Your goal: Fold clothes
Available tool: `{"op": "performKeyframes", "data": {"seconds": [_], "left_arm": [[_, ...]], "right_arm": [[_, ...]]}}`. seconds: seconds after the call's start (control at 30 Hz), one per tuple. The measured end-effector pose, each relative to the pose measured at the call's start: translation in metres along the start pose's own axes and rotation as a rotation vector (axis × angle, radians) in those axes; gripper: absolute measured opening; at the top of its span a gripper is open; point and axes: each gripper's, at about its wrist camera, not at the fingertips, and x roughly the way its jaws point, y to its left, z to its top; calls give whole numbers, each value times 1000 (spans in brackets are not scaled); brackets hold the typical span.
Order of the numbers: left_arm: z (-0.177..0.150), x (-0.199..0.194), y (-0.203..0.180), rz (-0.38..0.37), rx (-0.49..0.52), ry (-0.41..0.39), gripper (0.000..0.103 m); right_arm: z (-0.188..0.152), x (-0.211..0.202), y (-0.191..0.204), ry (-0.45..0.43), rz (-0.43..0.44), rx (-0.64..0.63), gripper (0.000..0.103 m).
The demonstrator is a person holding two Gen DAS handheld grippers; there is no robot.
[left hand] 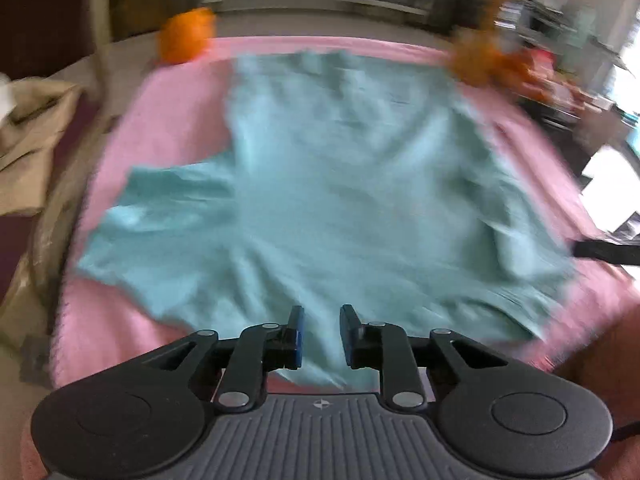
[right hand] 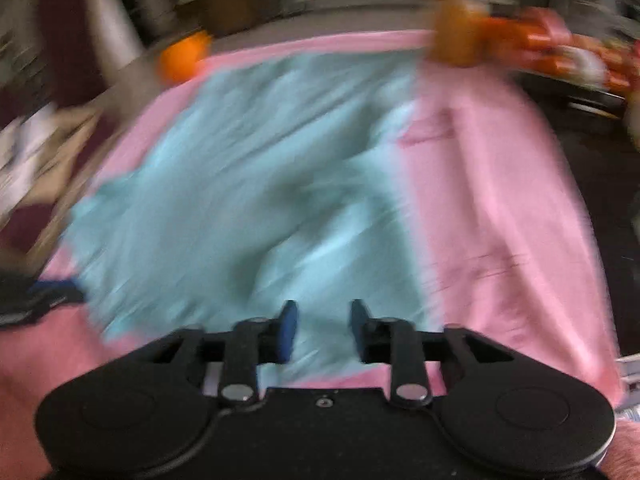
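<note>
The teal shirt (left hand: 320, 184) lies spread, wrinkled, on the pink cover (left hand: 160, 120). It looks light, soft and limp; a hem or sleeve edge suits pinching. Left hand-held gripper (left hand: 321, 334) and right hand-held gripper (right hand: 324, 330) hover over it, both parted, holding nothing.

A pink sheet (left hand: 168, 120), an orange ball (left hand: 186, 36), beige cloth (left hand: 28, 140).
</note>
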Motion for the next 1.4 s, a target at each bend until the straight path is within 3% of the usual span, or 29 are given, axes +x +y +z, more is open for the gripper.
{"op": "performKeyframes", "data": {"seconds": [0.1,0.17,0.27,0.33,0.47,0.53,0.7,0.83,1.1,1.17,1.23,1.3,1.4], "left_arm": [[-5,27,-7,57,42,69,12],[-13,23,-16,70,124,65,12],[-16,11,-9,26,115,104,17],[-15,-1,15,7,19,61,21],[-9,-16,83,37,-290,-32,21],[-6,-18,115,73,-428,-63,23],[0,-2,172,38,-704,-38,27],[5,21,190,-7,-822,12,27],[13,38,199,23,-885,15,28],[13,38,199,47,-886,11,22],[13,37,198,76,-881,2,0],[15,31,192,99,-846,-34,0],[26,16,170,156,-706,-115,0]], "right_arm": [[3,25,-12,14,-93,25,17],[-5,37,-15,50,-110,17,18],[-11,33,-16,100,-128,18,17],[-9,23,-17,121,-124,55,17],[5,-15,-15,16,14,141,21],[16,-29,-11,-45,97,185,31],[39,-46,4,-145,269,276,36],[48,-48,21,-165,302,271,36],[49,-50,35,-161,298,229,38],[48,-49,33,-160,299,235,38],[46,-49,31,-159,299,241,38],[44,-49,29,-157,300,247,38],[41,-49,25,-156,301,256,38]]}}
